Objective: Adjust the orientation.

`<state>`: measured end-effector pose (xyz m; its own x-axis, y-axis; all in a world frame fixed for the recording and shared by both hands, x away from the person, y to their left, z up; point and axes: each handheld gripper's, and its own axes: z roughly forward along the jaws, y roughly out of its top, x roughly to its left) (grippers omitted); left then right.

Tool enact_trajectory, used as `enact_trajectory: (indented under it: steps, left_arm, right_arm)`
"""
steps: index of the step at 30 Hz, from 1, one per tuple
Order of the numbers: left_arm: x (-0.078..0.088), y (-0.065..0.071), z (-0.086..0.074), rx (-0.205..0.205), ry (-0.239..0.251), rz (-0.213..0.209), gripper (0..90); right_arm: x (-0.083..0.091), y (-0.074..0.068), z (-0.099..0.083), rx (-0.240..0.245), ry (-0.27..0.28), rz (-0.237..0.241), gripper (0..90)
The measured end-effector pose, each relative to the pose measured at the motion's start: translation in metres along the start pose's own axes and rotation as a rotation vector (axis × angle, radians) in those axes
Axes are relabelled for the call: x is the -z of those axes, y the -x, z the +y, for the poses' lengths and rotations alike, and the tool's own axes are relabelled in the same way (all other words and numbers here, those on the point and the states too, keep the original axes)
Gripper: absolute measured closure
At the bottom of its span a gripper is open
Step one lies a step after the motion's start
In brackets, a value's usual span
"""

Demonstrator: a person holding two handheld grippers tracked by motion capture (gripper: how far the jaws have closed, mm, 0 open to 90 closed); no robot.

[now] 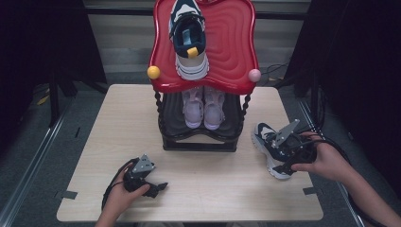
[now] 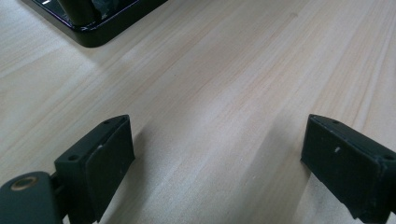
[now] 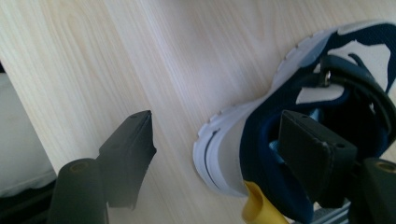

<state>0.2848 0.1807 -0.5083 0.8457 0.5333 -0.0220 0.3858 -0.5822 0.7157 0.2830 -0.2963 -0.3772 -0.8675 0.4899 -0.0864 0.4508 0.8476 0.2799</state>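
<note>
The blue and white shoe [image 1: 270,150] lies on the table [image 1: 213,179] right of the shoe rack [image 1: 198,142]. The right gripper [image 3: 224,149] is wide open around its heel, one jaw inside the shoe, not squeezing. The left gripper [image 2: 217,163] rests wide open over bare wood; no writing can be read anywhere.

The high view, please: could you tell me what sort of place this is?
Probably a recording workspace rather than a home: a wooden table with a shoe rack, dark curtains at both sides, and cables on the floor.
</note>
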Motion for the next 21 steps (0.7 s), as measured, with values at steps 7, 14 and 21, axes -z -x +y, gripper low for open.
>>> enact_trajectory:
  steps: [7, 14, 21]
  left_arm:
    - [0.000, 0.000, 0.000, 0.000, 0.000, 0.000, 8.7]
    - [0.000, 0.000, 0.000, 0.000, 0.000, 0.000, 8.7]
    - [0.000, 0.000, 0.000, 0.000, 0.000, 0.000, 8.7]
  right_arm:
    - [-0.006, 0.005, -0.007, -0.005, -0.061, -0.004, 29.6]
    - [-0.013, 0.007, -0.010, -0.006, -0.097, -0.023, 40.1]
    - [-0.012, 0.011, -0.012, -0.028, -0.100, -0.040, 43.5]
